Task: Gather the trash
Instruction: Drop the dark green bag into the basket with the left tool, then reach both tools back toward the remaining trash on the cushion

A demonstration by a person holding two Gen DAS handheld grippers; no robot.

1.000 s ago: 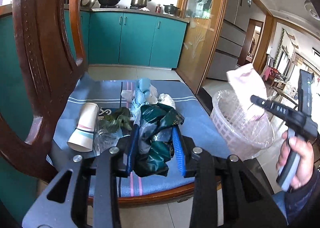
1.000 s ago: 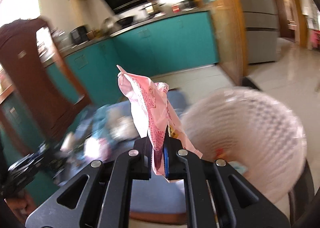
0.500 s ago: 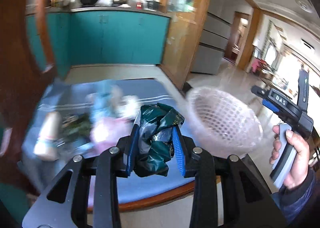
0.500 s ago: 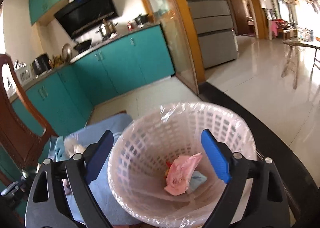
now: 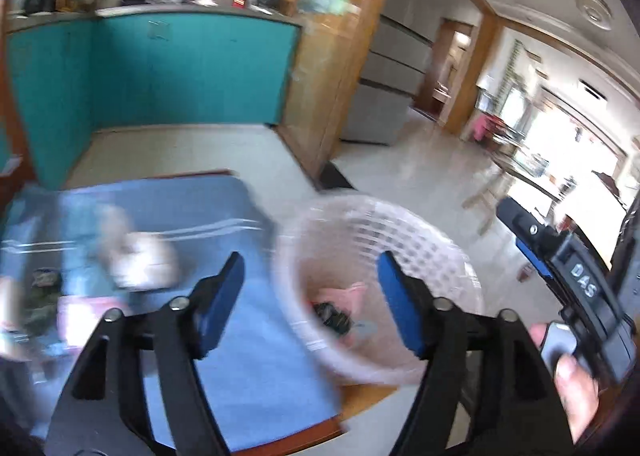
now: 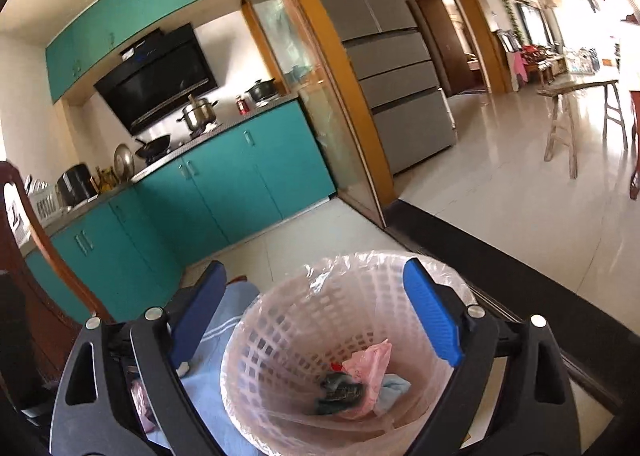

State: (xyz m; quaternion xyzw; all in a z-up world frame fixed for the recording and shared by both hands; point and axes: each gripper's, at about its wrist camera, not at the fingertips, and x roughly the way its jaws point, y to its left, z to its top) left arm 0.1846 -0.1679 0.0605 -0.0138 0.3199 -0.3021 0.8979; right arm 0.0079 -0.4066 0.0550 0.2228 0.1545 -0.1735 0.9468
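A pale plastic lattice bin with a clear liner stands by the blue-cushioned seat; it shows blurred in the left wrist view. Inside lie a pink bag, a dark green wrapper and a pale blue scrap. My right gripper is open and empty above the bin. My left gripper is open and empty over the bin's near rim. Blurred trash lies on the blue cushion to the left.
A dark wooden chair back rises at the left. Teal kitchen cabinets stand behind. A fridge and a wooden stool stand on the tiled floor to the right.
My right gripper opened and dropped the pink bag into the bin. My left gripper swung right to the bin, opened, and the dark green wrapper now lies inside.
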